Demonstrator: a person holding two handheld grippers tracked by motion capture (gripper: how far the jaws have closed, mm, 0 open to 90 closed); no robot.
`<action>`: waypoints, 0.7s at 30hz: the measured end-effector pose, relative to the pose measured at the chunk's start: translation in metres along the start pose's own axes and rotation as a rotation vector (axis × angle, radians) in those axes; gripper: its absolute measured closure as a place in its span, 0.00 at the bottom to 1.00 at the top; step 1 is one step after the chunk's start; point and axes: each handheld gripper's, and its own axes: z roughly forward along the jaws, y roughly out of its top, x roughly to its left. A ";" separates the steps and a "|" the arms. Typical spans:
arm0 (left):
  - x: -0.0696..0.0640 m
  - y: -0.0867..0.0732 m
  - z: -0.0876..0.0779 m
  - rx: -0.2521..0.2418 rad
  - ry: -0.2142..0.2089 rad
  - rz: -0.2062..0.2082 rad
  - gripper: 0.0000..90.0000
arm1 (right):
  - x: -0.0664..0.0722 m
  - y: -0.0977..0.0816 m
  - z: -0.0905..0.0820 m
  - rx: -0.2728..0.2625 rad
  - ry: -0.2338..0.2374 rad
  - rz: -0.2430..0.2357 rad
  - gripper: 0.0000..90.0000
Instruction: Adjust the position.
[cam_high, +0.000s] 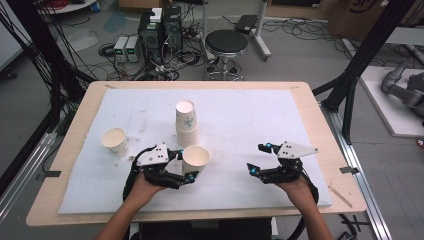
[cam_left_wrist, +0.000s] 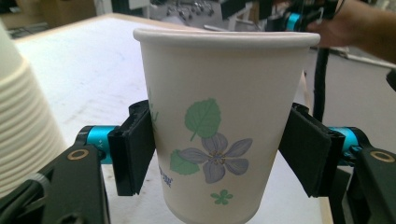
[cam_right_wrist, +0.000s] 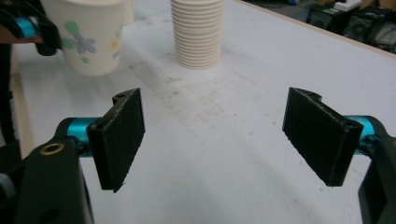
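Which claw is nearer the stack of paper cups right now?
Left. The left claw holds a flowered paper cup just in front of the stack of paper cups; the right claw is open, farther off to its right.

A white paper cup (cam_high: 195, 156) printed with a purple flower and green leaves stands upright and open-mouthed, nearer the surface's near edge, just in front of the stack of cups (cam_high: 186, 123).
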 end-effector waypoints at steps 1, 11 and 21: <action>0.001 0.000 -0.001 -0.014 0.008 -0.002 0.34 | -0.001 -0.002 -0.001 0.004 -0.014 0.008 0.24; 0.002 0.001 -0.012 -0.133 0.120 0.015 0.34 | -0.012 -0.010 -0.014 0.001 -0.146 0.021 0.24; 0.001 0.000 -0.012 -0.132 0.141 0.023 0.34 | -0.013 -0.014 -0.021 -0.010 -0.189 0.035 0.24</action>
